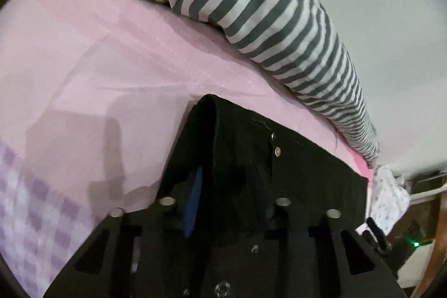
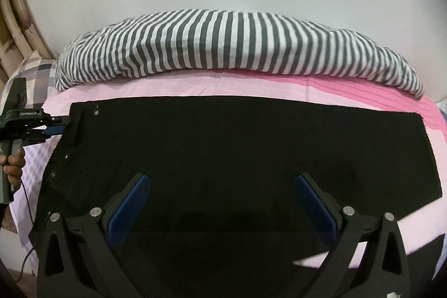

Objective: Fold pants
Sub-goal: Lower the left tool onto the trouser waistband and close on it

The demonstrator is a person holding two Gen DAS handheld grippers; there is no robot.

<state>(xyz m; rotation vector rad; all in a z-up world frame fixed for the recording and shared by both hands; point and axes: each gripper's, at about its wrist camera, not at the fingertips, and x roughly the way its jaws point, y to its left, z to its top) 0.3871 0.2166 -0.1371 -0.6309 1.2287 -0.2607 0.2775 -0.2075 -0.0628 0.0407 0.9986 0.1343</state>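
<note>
Lying flat on pink sheet (image 2: 195,87), black pants (image 2: 237,147), long axis running left to right, waistband end at left; left gripper (image 2: 62,123) pinching waistband edge; right gripper (image 2: 223,203) hovering with jaws spread wide; striped pillow (image 2: 223,43) behind; snap buttons showing only in left wrist view.

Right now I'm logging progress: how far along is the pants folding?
Early. The black pants lie spread flat on the pink sheet, apparently leg over leg. In hand: the left gripper is shut on the waistband, while the right gripper hovers open above the fabric. Left: folding them shorter.
</note>
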